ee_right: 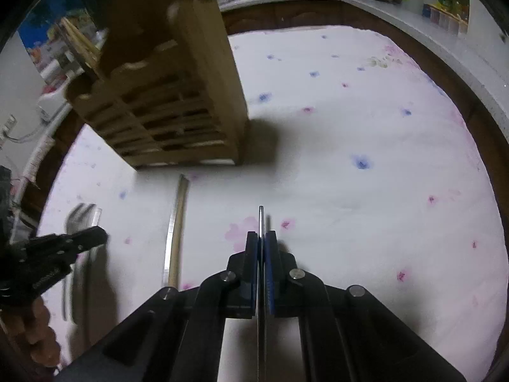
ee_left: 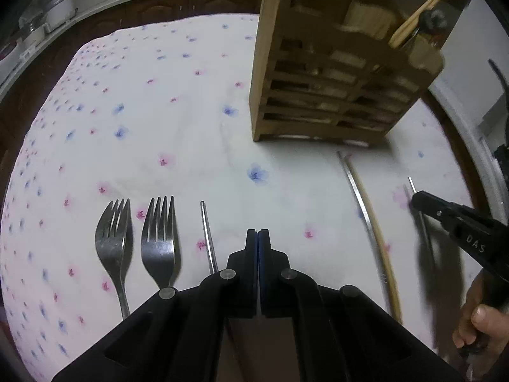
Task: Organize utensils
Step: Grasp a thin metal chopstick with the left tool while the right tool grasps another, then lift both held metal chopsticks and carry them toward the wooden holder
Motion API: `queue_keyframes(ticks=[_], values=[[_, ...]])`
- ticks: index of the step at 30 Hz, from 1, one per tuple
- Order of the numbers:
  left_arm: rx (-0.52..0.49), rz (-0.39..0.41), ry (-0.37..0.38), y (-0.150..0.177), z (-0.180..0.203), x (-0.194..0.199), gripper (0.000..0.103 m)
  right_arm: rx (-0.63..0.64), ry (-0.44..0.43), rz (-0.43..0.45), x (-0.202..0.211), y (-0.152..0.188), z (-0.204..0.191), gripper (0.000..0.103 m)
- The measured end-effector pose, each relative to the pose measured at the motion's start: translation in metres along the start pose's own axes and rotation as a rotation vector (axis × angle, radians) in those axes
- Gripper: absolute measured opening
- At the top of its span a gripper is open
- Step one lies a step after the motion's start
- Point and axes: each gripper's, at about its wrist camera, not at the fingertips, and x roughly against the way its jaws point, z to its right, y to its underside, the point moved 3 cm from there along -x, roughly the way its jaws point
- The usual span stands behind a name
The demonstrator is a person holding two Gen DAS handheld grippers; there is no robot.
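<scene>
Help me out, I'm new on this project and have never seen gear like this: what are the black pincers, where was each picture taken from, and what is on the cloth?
There is no robot here. A person holds a two-finger gripper in each hand, and a fisheye camera on each one looks forward along its fingers. One picture is from the left gripper, whose fingers are pressed together on nothing. The other is from the right gripper, shut on a thin metal chopstick that pokes out ahead. Each gripper also shows at the edge of the other's view.

On the floral tablecloth lie two forks side by side, a single metal chopstick next to them, and further right a metal and a wooden chopstick lying together. The wooden utensil rack stands behind, with wooden chopsticks already in it.
</scene>
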Motion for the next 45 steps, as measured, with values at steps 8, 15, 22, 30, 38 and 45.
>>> queue_keyframes(ticks=[8, 15, 22, 30, 38, 45], values=[[0.041, 0.075, 0.086, 0.009, -0.008, 0.046, 0.0, 0.035, -0.05, 0.076, 0.045, -0.003, -0.013, 0.004], [0.009, 0.117, 0.094, 0.017, -0.007, 0.08, 0.0, 0.065, -0.06, 0.123, 0.076, 0.001, -0.024, 0.004], [-0.05, 0.01, -0.058, 0.013, 0.001, 0.031, 0.014, 0.07, -0.074, 0.125, 0.079, 0.006, -0.027, 0.004], [-0.06, -0.017, -0.149, 0.005, 0.01, -0.009, 0.035, 0.061, -0.088, 0.109, 0.071, 0.006, -0.022, 0.004], [-0.007, -0.01, -0.091, -0.003, -0.003, -0.014, 0.004, 0.049, -0.097, 0.108, 0.067, 0.005, -0.018, 0.004], [0.027, 0.063, 0.002, 0.002, -0.007, 0.022, 0.003, 0.047, -0.102, 0.128, 0.075, 0.004, -0.017, 0.004]])
